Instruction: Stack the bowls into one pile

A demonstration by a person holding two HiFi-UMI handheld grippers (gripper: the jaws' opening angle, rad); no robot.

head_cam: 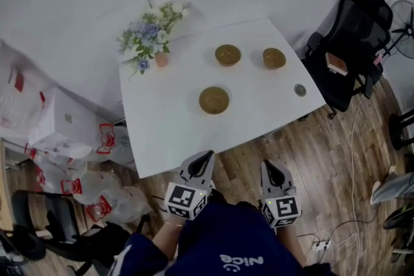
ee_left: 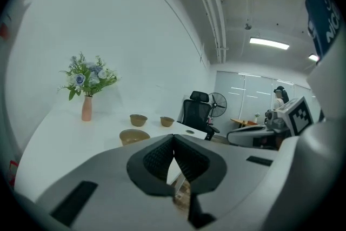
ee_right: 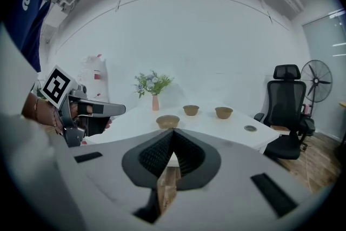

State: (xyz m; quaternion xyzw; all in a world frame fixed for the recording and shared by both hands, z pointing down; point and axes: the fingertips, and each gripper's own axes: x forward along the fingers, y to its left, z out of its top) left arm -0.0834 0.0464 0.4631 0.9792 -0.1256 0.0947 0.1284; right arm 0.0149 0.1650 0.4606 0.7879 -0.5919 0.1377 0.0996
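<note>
Evidently not started: near bowl [head_cam: 214,100], far-left bowl [head_cam: 228,55] and far-right bowl [head_cam: 274,58] sit apart on desk [head_cam: 162,139], none stacked. Left gripper [head_cam: 206,156] and right gripper [head_cam: 268,165] held short of desk edge, jaws clenched, empty (nothing chosen yet). Small disc [head_cam: 300,90] near right edge, possibly lid.

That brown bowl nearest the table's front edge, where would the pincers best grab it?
Probably the near rim. The nearest bowl sits upright and open, so one jaw could go inside its wall, one outside, coming down from the person's side. The left gripper and right gripper are shut, so they'd open first.
</note>
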